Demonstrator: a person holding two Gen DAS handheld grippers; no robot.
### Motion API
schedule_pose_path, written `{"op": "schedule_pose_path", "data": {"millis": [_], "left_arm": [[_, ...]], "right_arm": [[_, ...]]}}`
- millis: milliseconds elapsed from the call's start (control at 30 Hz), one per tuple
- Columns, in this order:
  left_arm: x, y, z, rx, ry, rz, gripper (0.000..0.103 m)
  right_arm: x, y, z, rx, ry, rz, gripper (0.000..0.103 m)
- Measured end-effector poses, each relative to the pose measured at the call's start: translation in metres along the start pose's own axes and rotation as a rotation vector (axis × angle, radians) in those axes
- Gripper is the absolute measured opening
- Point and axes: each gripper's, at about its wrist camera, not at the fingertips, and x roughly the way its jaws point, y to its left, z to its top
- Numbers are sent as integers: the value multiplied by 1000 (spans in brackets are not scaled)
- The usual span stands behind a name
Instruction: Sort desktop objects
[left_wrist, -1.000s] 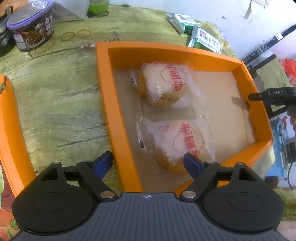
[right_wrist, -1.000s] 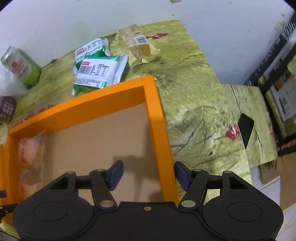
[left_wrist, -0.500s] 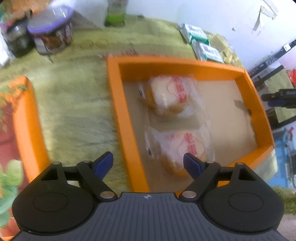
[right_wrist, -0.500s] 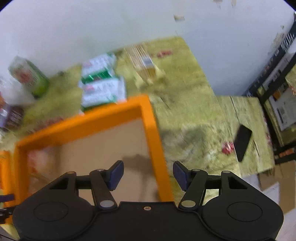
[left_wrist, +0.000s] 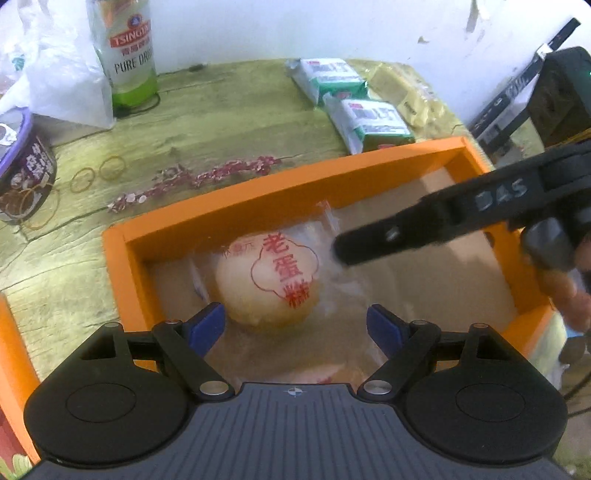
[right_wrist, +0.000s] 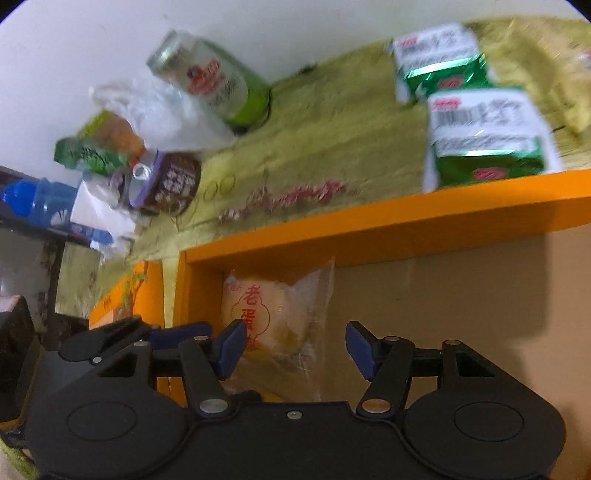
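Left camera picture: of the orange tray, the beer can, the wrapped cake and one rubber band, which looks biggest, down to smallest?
1. orange tray
2. wrapped cake, though nearer the camera
3. beer can
4. rubber band

Home-like room: cluttered table (left_wrist: 229, 122), beer can (left_wrist: 127, 55), snack packs (left_wrist: 373, 120), white wall.

At the bottom of the left wrist view, a second wrapped cake (left_wrist: 325, 373) is mostly hidden behind the gripper body. The purple-lidded tub (left_wrist: 22, 173) is cut off at the left edge. In the right wrist view, the green packets (right_wrist: 484, 136) at upper right are blurred.
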Motion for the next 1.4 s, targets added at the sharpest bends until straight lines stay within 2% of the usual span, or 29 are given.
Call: {"op": "schedule_pose_path", "data": {"millis": [167,233,567,633,1000,1167,1200,1400], "left_arm": [[8,1,-2,16,17,13,86],[8,1,-4,12,18,17,86],[7,2,-6,-16,15,22,86],[6,3,-5,-19,13,25,86],[0,6,-9,-22,4,22,86],[-4,6,-12,-22,5,26,86],[-6,6,-13,-23,3,25,86],[-24,2,-27,-29,4,11,86]], "right_arm": [[21,-3,3,5,48,27,59],[24,-1,3,-3,58,38,56],[33,4,12,-32,75,51,55],[34,5,13,-36,73,53,52],[37,14,13,-77,55,68,52],[36,7,15,-33,39,84,53],[34,6,16,-24,32,86,56],[1,-11,8,40,-14,104,58]]}}
